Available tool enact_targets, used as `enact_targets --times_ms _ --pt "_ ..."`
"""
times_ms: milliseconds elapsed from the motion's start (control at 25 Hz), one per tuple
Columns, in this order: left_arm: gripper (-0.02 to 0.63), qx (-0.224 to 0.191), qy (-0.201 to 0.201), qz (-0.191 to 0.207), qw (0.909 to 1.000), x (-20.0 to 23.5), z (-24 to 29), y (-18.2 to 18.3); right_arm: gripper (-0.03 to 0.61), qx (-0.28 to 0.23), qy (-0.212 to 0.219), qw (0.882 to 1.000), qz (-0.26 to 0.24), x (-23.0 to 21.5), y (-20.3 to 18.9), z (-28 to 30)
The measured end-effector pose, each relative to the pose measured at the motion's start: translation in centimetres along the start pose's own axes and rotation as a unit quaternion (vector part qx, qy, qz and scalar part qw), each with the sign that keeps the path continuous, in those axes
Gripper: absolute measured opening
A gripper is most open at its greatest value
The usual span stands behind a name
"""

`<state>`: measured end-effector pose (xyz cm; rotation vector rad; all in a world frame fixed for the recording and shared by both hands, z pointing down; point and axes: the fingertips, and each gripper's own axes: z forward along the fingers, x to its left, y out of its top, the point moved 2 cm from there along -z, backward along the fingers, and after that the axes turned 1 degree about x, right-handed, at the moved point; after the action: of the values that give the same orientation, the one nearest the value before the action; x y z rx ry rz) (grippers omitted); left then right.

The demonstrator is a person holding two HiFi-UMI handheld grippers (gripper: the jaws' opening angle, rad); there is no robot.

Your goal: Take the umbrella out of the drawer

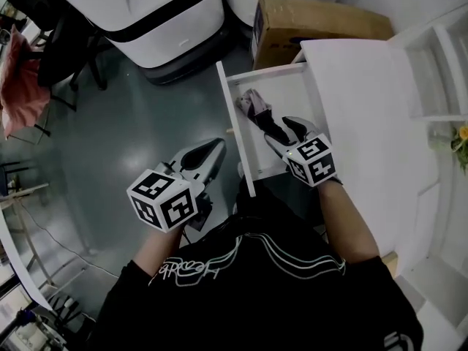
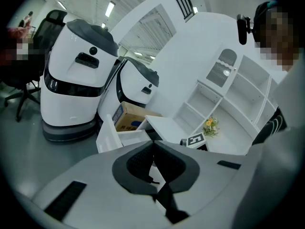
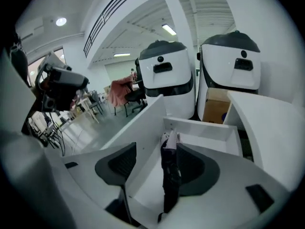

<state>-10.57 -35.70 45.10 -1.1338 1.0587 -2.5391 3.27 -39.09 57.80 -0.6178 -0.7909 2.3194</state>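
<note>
Upper centre, in drawer (image 1: 296,93): right gripper (image 3: 156,149) spread astride umbrella (image 3: 170,175); left gripper (image 2: 153,149) clenched, empty. Centre on it, then squeeze.

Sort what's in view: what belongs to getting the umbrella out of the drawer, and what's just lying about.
In the job: umbrella, lying in the open drawer; right gripper, jaws open around it.

Lying about: cardboard box; flowers; two white machines; left gripper, shut and empty, beside the drawer.

The drawer (image 1: 294,92) looks smooth and matt, the umbrella (image 1: 263,117) cloth.
</note>
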Motion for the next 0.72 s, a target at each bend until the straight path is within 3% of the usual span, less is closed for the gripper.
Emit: enact_targets --times_ms 240,400,720 --pt "0.02 0.007 0.013 -0.015 0.9998 2.9 2.2 0.3 0.247 0.087 0.0 0.996 -0.033 -2.6 -3.8 6.4" --pt "0.02 0.011 0.025 -0.019 0.9995 4.6 3.1 0.6 0.249 0.132 0.003 0.991 -0.03 -4.2 -6.4 10.2" --pt "0.02 0.012 0.04 -0.034 0.9985 7.0 4.2 0.4 0.249 0.181 -0.009 0.982 -0.046 -5.9 -9.1 14.4"
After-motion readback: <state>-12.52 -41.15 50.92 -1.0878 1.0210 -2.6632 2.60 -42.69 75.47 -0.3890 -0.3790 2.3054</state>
